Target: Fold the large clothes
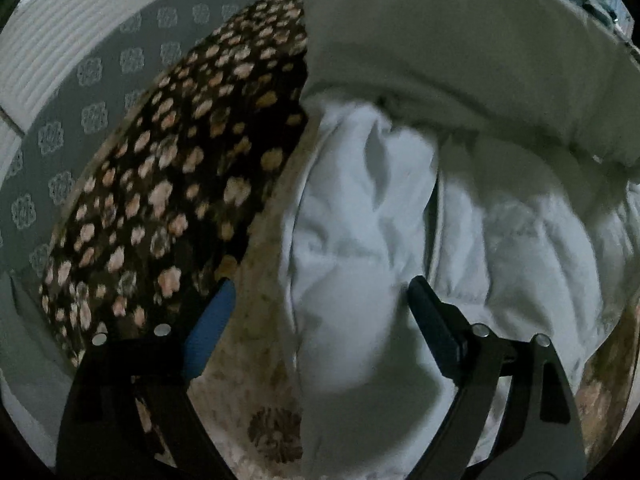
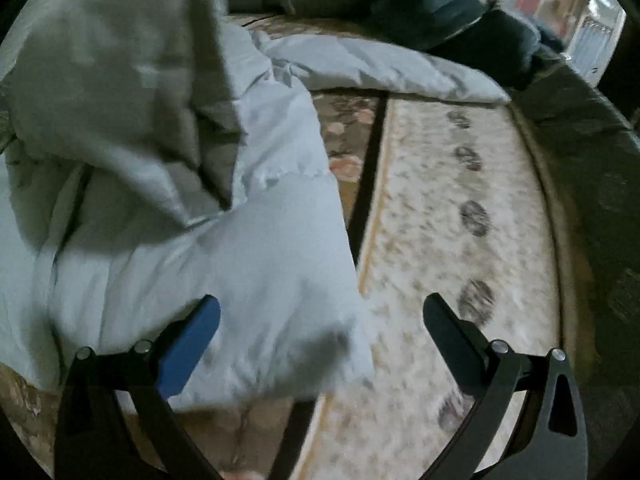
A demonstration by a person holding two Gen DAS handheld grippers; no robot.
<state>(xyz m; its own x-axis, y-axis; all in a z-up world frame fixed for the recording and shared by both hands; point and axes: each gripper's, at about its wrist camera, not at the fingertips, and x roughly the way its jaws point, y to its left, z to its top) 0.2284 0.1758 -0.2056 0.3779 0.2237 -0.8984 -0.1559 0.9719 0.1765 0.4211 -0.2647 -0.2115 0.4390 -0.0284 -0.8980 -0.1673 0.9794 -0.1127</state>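
Observation:
A large pale blue padded garment (image 1: 360, 220) lies crumpled on a patterned carpet, with a grey-beige layer (image 1: 440, 40) folded over its far part. My left gripper (image 1: 320, 284) hovers over the garment's near edge with its jaws wide apart; the blue pads (image 1: 212, 320) touch no fabric. In the right wrist view the same garment (image 2: 240, 260) fills the left half, the grey-beige layer (image 2: 112, 80) draped over it. My right gripper (image 2: 322, 300) stands open above the garment's near right corner, with that corner below the gap and not pinched.
A cream carpet (image 2: 460, 200) with dark medallions and a dark band (image 2: 370, 160) lies right of the garment. A dark rug with pink flowers (image 1: 180, 180) and a grey patterned surface (image 1: 100, 72) lie to its left. Dark cushions (image 2: 440, 0) sit behind.

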